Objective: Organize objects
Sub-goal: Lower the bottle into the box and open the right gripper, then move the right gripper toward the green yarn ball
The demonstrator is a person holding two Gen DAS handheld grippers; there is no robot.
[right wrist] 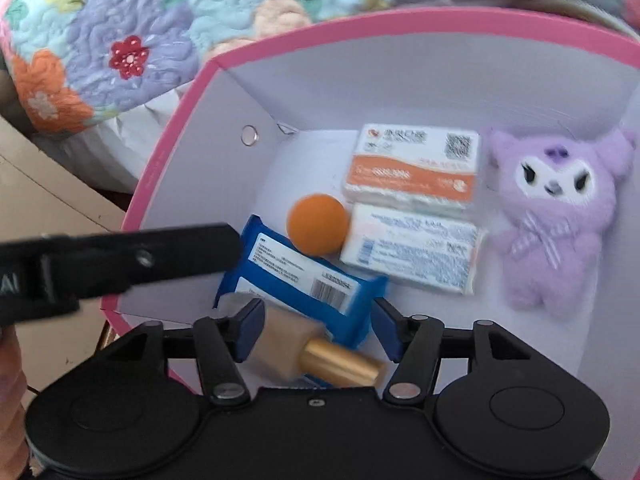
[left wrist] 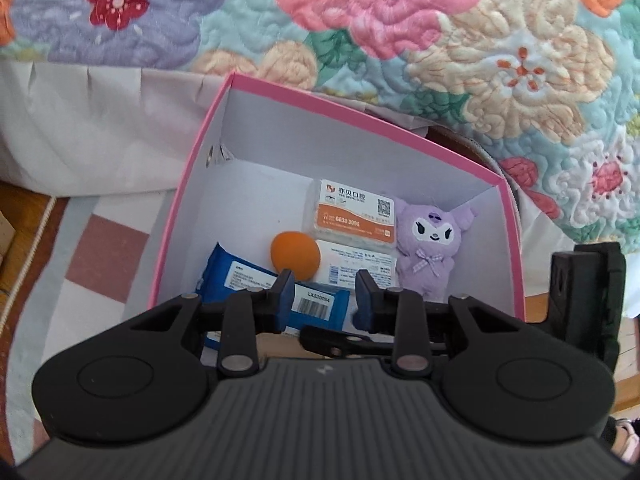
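A pink box (left wrist: 192,160) with a white inside stands on the floor against a flowered quilt. In it lie two tissue packs (left wrist: 354,212), an orange ball (left wrist: 295,254), a blue packet (left wrist: 316,304) and a purple plush toy (left wrist: 430,248). My left gripper (left wrist: 325,295) hovers over the box's near side, jaws a little apart with nothing between them. In the right wrist view the box (right wrist: 160,168) fills the frame. My right gripper (right wrist: 319,330) is open, and between its fingers a beige bottle with a gold cap (right wrist: 304,346) lies tilted on the blue packet (right wrist: 296,276), blurred.
The flowered quilt (left wrist: 400,20) hangs behind the box, with a white sheet (left wrist: 80,112) under it. A checked rug (left wrist: 100,256) lies to the left. The left gripper's black finger (right wrist: 120,260) reaches over the box's left wall. A hand (right wrist: 8,380) shows at the left edge.
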